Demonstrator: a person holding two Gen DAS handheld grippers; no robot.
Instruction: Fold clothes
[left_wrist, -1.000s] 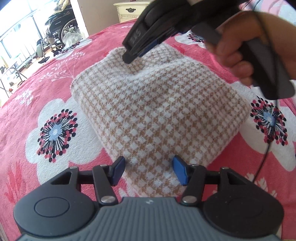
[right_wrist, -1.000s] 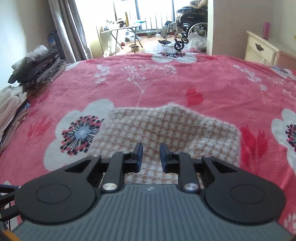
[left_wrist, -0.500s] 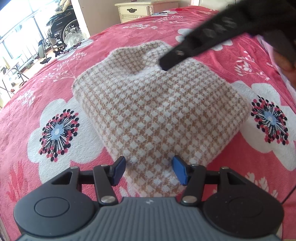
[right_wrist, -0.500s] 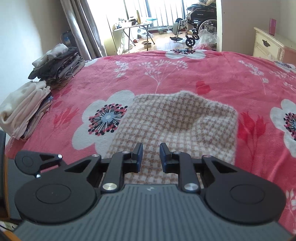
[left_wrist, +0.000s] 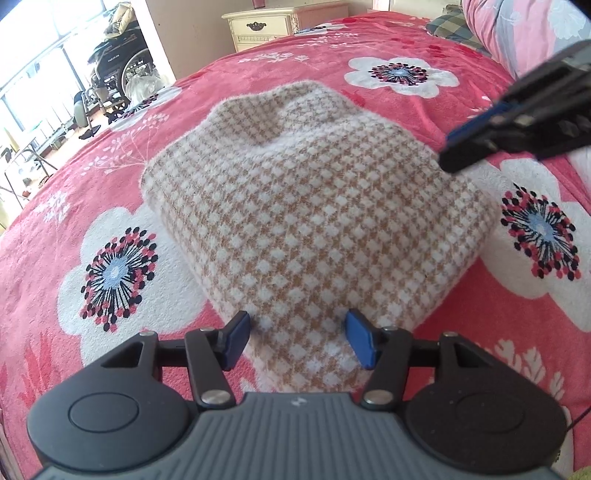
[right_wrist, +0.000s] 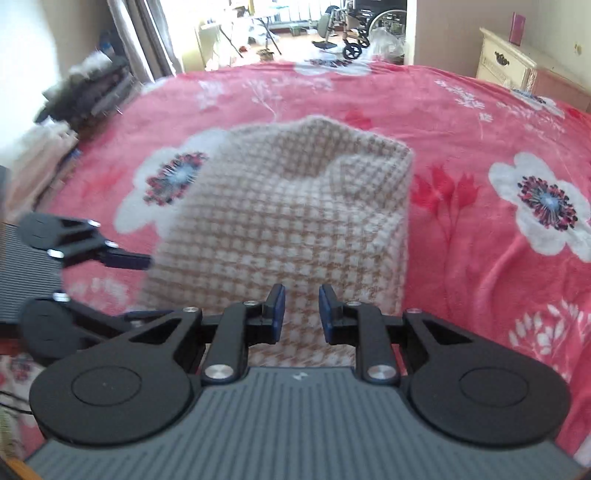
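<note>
Folded checked garment (left_wrist: 306, 206), tan and white, fuzzy, lying flat on the red floral bedspread (left_wrist: 74, 177); near edge just ahead of and below the left hand-held gripper (left_wrist: 297, 341), far edge humped with a small dent in it. Seen again from the right hand-held gripper (right_wrist: 300, 312), stretching away directly ahead, its right border a thick folded edge.

Left hand-held gripper: blue pads (left_wrist: 360, 343) standing about half apart, the garment's near edge showing through the gap, nothing clamped. Right hand-held gripper: pads close together with a narrow gap left, nothing between them, hanging over the garment's near part.

No brand, label or readable writing anywhere; only a small pale mark on each grey gripper body, too small to read.

Only in the left view: the right hand-held gripper's tip entering from the upper right, above the garment's right corner; pillows (left_wrist: 517, 33) beyond it. Only in the right view: the left hand-held gripper at the left, beside the garment's left edge; blurred stacks of clothes (right_wrist: 74, 107) off to the far left. In both: cream bedside cabinet (left_wrist: 258, 27) and wheelchair (left_wrist: 118, 62) far ahead.
</note>
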